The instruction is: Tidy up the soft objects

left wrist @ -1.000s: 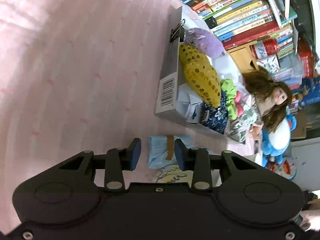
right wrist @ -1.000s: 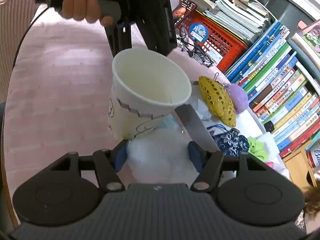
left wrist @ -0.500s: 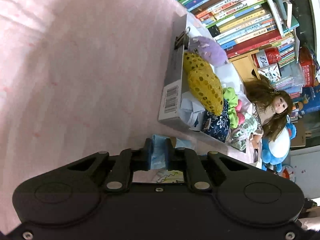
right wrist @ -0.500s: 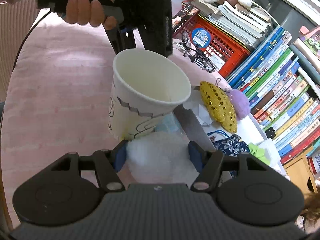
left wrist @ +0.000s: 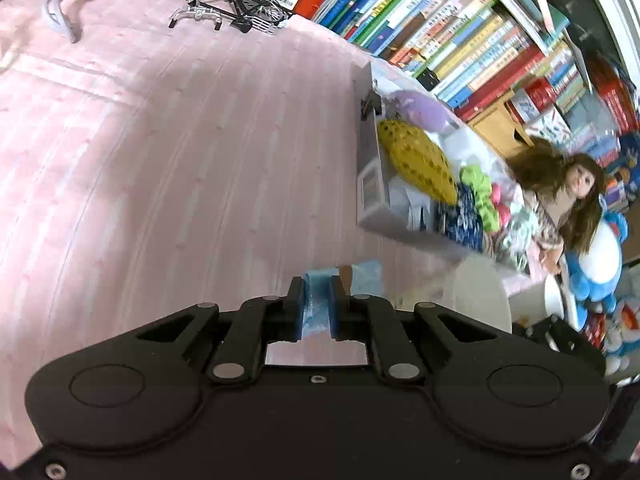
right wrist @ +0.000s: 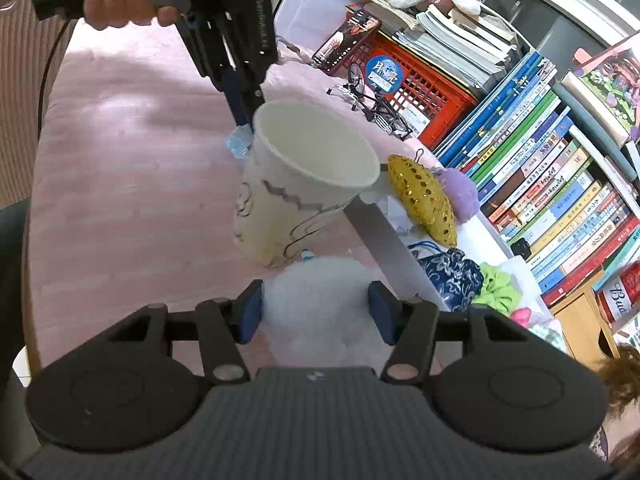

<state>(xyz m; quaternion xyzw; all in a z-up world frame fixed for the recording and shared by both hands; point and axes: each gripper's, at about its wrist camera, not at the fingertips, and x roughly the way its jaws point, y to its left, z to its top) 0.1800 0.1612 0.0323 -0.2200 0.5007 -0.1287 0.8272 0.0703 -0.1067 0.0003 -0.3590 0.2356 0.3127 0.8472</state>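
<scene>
My left gripper (left wrist: 316,304) is shut on a light blue soft packet (left wrist: 314,312) and holds it above the pink bedspread (left wrist: 180,160). In the right wrist view that packet (right wrist: 238,145) hangs just behind the rim of a white paper cup (right wrist: 304,184). My right gripper (right wrist: 316,312) has its jaws closing on a white fluffy wad (right wrist: 316,296), whose sides touch both pads. A grey open box (left wrist: 370,184) to the right holds a yellow sequined pouch (left wrist: 416,164), a purple pompom (left wrist: 420,106) and a blue patterned pouch (left wrist: 460,220).
Rows of books (right wrist: 560,184) and a red crate (right wrist: 420,88) line the far side. A miniature bicycle (left wrist: 228,4) and a phone (right wrist: 346,44) lie near the crate. A doll (left wrist: 568,192) and a blue plush (left wrist: 600,256) sit beyond the box.
My left gripper shut on the blue packet and lifted it off the bedspread, up beside the cup's far rim. The right jaws narrowed around the white wad.
</scene>
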